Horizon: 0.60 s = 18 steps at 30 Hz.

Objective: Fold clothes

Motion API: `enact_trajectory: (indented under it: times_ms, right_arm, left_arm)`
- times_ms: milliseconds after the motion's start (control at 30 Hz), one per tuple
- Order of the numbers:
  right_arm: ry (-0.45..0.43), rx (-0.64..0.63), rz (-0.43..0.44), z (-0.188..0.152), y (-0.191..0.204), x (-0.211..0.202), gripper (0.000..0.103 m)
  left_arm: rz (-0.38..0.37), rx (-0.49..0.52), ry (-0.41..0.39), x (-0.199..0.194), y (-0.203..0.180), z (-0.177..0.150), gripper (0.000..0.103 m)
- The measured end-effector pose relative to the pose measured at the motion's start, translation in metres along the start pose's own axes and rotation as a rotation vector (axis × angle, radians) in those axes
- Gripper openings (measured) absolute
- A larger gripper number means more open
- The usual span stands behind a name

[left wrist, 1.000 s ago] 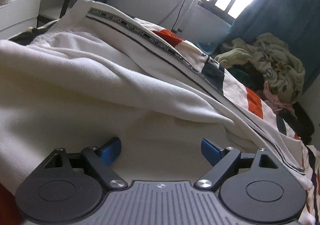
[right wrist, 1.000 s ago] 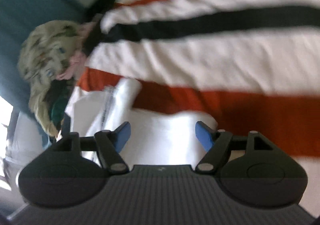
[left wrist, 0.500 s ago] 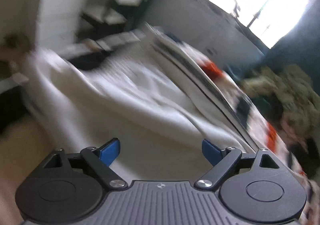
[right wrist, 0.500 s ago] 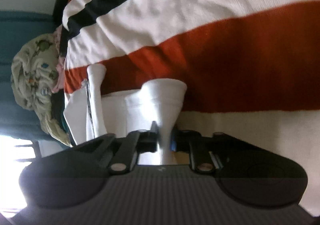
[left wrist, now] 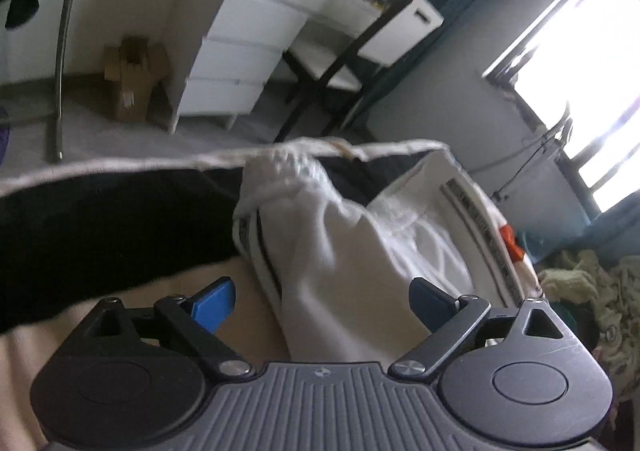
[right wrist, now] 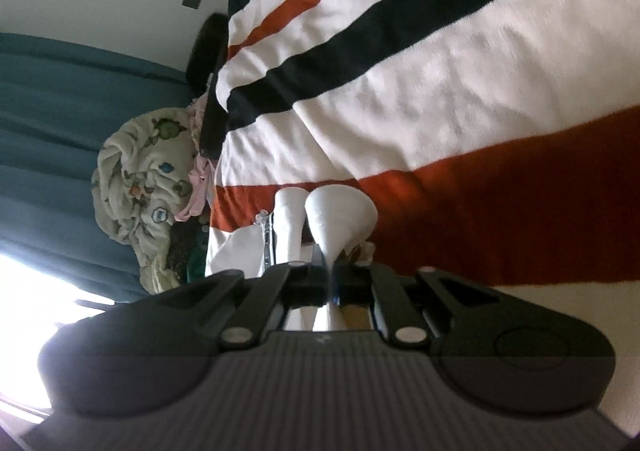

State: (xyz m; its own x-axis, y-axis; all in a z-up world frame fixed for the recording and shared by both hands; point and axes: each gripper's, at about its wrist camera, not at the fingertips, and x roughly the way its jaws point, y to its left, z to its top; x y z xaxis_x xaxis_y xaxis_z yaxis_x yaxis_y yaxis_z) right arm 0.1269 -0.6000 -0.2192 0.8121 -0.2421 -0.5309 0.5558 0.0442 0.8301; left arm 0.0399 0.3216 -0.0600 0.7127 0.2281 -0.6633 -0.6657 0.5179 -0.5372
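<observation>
White trousers (left wrist: pixel 340 251) with a black printed side tape lie on a bed cover (right wrist: pixel 440 91) striped in white, black and orange. In the left wrist view their gathered waistband end (left wrist: pixel 288 167) reaches the bed's edge. My left gripper (left wrist: pixel 320 297) hovers over this end with its jaws wide. Fabric lies beneath them and neither pad presses on it. In the right wrist view my right gripper (right wrist: pixel 330 283) is shut on a white trouser cuff (right wrist: pixel 340 211), which flares out past the pads. The other leg end (right wrist: pixel 290 219) lies just to its left.
A heap of clothes (right wrist: pixel 140 179) sits at the bed's side by a teal curtain (right wrist: pixel 60 91). Beyond the bed's edge are a white drawer unit (left wrist: pixel 240 59), a chair (left wrist: pixel 360 51), a cardboard box (left wrist: pixel 132 79) and a metal pole (left wrist: pixel 66 51).
My right gripper closed on the white cuff, which had lain between its open jaws. My left gripper swung along the trousers to the waistband end and rolled, still open.
</observation>
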Motion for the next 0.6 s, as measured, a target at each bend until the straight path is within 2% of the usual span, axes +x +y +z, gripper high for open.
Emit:
enact_trajectory:
  times_ms: [100,167,333,400,467,600]
  right_arm:
    - [0.009,-0.001,-0.018,0.001,-0.002,0.004,0.005]
    - [0.015,-0.005,-0.042,0.000,-0.004,0.006,0.005]
    - [0.030,0.000,-0.107,0.001,-0.011,0.016,0.005]
    - [0.030,0.010,-0.097,0.001,-0.013,0.015,0.005]
    - [0.014,0.000,-0.066,0.001,-0.010,0.010,0.005]
    - [-0.036,-0.026,0.007,0.004,0.001,-0.007,0.005]
  left_arm:
    - [-0.036,-0.091,0.069,0.017,0.011,0.001,0.085]
    - [-0.059,-0.133,0.105,0.027,0.020,0.001,0.074]
    - [-0.055,-0.177,0.083,0.042,0.030,0.003,0.049]
    - [-0.077,-0.201,0.077,0.041,0.032,0.002,0.040]
    - [-0.125,-0.214,0.060,0.034,0.035,0.001,0.025]
    - [-0.254,-0.256,0.044,0.011,0.043,-0.001,0.018]
